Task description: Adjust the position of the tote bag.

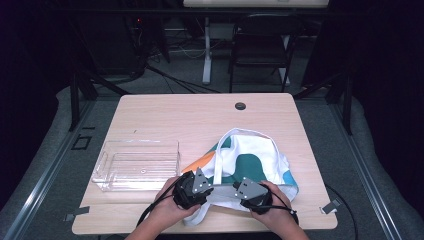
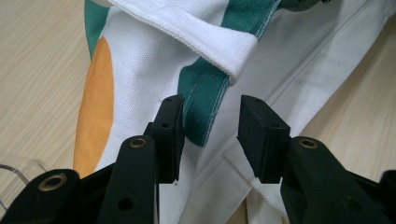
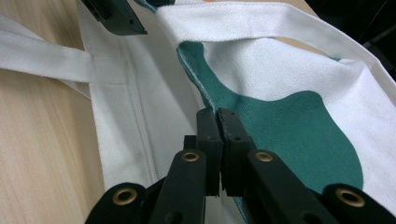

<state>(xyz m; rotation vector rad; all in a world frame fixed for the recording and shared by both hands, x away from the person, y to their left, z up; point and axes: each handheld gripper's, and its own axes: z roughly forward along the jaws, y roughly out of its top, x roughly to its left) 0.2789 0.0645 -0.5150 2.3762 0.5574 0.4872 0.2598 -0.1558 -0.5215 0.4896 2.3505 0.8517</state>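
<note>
With your right gripper (image 3: 218,116) already clamped shut on the green hem of the tote bag (image 1: 260,162), the next move hangs on the left gripper (image 2: 210,126). Its jaws stand partly open and straddle that same green edge (image 2: 203,100); the cloth lies between the pads, touching or just beside the left one and clear of the right one, so no grip there yet.

The hem runs away from the left gripper, up along its line of sight, and the white strap (image 2: 196,35) crosses just beyond the jaw tips. Judgement: close where you are and you take hem only; push further in and you risk the strap too.

The bag lies flat on the near right part of the surface (image 1: 165,112), mouth towards you, both grippers at its near edge, close together. Clear plastic tray (image 1: 137,164) sits just left of the bag, beside your left hand (image 1: 167,205).

Room: dark, a chair (image 1: 260,45) and cables on the floor beyond the surface.
</note>
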